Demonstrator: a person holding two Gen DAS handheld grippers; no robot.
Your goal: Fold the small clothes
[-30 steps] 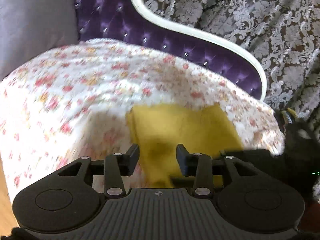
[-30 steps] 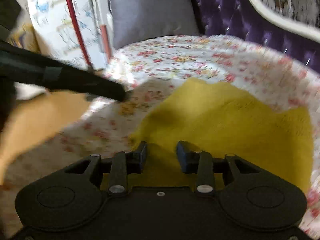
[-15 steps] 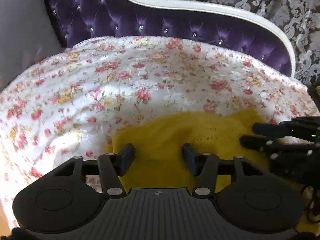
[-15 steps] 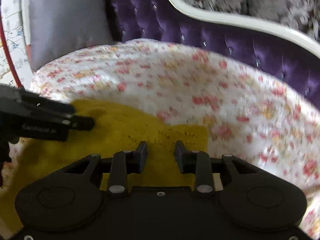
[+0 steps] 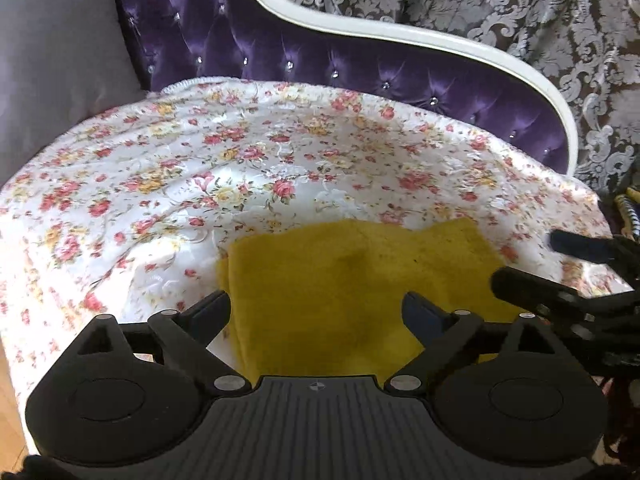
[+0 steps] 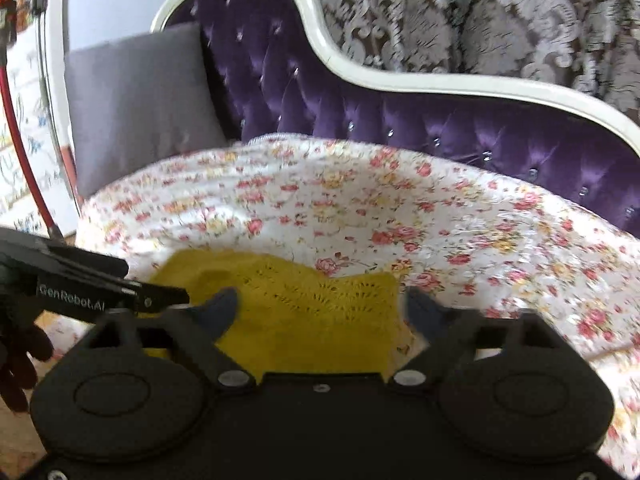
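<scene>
**Both grippers spread wide over the yellow knit**

Left gripper (image 5: 316, 310) hangs over the near part of the yellow knit garment (image 5: 352, 280), jaws spread wide and just been opening; nothing pinched, cloth lies flat below and between the tips. Its left fingertip sits just off the garment's left edge, over the floral cover (image 5: 200, 184); the right one is over the yellow cloth.

Right gripper (image 6: 320, 308) also stands wide apart, jaws just been opening, holding nothing. Garment lies between and under its tips, w/ the garment's right edge just inside the right fingertip. Pic is a bit blurred, so whether the tips brush the cloth is hard to say.

Garment is folded into a rough rectangle, lying at the near edge of the floral cover, well clear of the purple tufted sofa back (image 5: 360, 64). Each gripper shows in the other's view: the right one comes in from the right over the garment's right corner, the left one from the left at the garment's left end. Grey cushion (image 6: 136, 108) leans at the sofa's left end.
</scene>
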